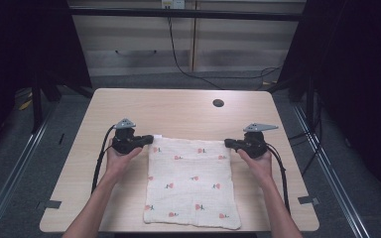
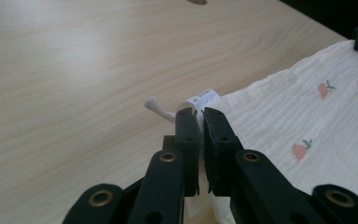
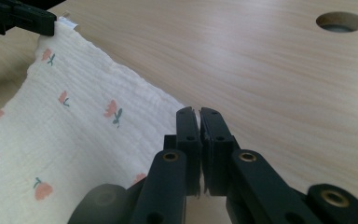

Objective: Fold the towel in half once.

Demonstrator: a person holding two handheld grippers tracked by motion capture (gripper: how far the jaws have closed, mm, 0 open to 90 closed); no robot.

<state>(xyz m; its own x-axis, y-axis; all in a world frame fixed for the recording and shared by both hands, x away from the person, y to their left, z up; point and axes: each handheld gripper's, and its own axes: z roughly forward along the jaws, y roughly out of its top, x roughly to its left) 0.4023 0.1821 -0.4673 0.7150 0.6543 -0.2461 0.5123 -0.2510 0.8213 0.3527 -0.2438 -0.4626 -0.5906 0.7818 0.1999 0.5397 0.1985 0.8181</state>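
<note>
- The worktop (image 1: 178, 106) is a pale wooden board with rounded corners; it has a round hole (image 1: 218, 103) near its far edge, seen also in the right gripper view (image 3: 340, 21).
- The cloth (image 1: 191, 183) is a cream square with small pink flowers printed on it. It lies flat on the near half of the worktop, between the two forearms, and its near edge comes close to the near edge of the board.
- The left tongs (image 1: 149, 139) are at the far left corner of the cloth. In the left gripper view the left tongs (image 2: 199, 122) are clenched on this corner: the fabric (image 2: 279, 116) is pinched between the two black jaws, and a small white label (image 2: 204, 97) and a short twisted end of fabric (image 2: 156, 106) stick out beyond the tips.
- The right tongs (image 1: 229, 144) are at the far right corner of the cloth. In the right gripper view the right tongs (image 3: 199, 119) are also clenched, with the edge of the cloth (image 3: 74, 112) going in between the jaws, so they grasp this corner.
- Both corners are a little above the board, and the cloth edge between them is stretched almost straight.
- The left hand (image 1: 121, 158) and the right hand (image 1: 258, 162) hold the bodies of the tongs from the near side.
</note>
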